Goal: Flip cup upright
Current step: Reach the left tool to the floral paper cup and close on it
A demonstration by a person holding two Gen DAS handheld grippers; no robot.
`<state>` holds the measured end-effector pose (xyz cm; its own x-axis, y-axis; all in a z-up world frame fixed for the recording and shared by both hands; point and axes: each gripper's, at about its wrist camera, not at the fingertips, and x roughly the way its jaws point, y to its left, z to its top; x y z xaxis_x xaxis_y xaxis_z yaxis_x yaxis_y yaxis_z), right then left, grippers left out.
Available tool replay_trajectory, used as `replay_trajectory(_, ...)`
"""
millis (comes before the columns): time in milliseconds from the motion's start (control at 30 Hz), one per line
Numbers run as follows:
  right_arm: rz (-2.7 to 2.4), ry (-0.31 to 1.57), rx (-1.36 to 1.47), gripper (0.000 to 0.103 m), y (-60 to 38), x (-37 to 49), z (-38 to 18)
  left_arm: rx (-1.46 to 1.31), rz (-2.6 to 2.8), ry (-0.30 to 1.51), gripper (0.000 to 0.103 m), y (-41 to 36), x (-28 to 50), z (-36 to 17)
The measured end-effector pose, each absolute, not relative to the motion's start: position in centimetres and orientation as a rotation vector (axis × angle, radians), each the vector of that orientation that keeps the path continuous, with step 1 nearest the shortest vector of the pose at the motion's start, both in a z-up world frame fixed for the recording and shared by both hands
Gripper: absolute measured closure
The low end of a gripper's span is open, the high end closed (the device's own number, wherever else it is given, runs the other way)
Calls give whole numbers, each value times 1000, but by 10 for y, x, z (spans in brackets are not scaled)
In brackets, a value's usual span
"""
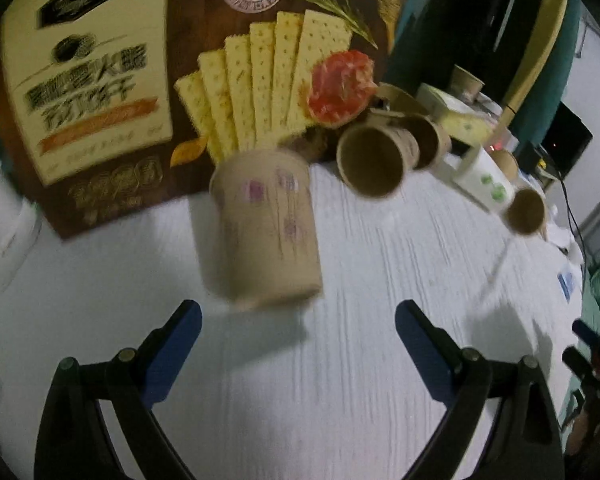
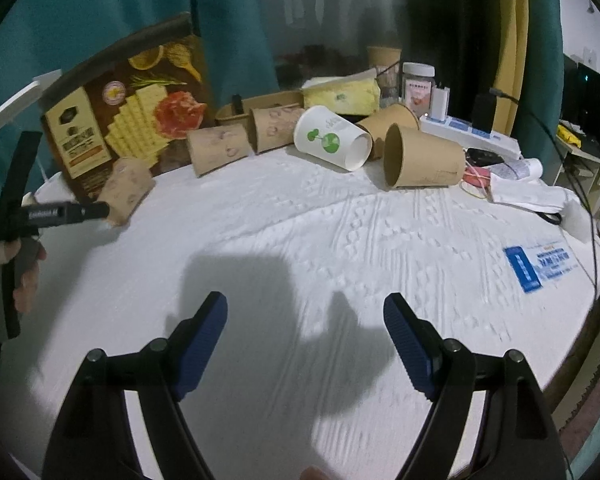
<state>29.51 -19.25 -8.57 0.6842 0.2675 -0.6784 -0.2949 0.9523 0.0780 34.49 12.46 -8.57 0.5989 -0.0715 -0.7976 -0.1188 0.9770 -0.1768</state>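
Note:
A brown paper cup with purple flower prints (image 1: 264,228) stands on the white table (image 1: 340,380) in front of the cracker box. Its closed narrow end seems to be up and its wide rim down. My left gripper (image 1: 298,320) is open, and the cup sits just beyond its blue fingertips, not between them. In the right wrist view the same cup (image 2: 128,190) is at the far left, with a black finger (image 2: 80,212) of the left gripper beside it, held by a hand. My right gripper (image 2: 306,312) hangs open over bare table with nothing between its fingers.
A big cracker box (image 1: 140,80) stands behind the cup. Several brown cups (image 2: 420,162) and a white cup with green print (image 2: 332,138) lie on their sides at the back. A jar (image 2: 418,86), a power strip (image 2: 472,132), cables and papers crowd the right rear.

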Motion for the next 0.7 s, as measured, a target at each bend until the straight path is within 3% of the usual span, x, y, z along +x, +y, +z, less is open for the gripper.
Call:
replay_trajectory(133,320,773,-18,24,-191,314,-92,-211,55,939,12,131,378,-91)
replay_trajectory(300,327,785,-11,24,-191,317,-96,-219,75,966,40,139,398,-100)
replay_trajectory(700,328,759,22,24,-198,283,-82,-287,-7,910,43,122,327,-68)
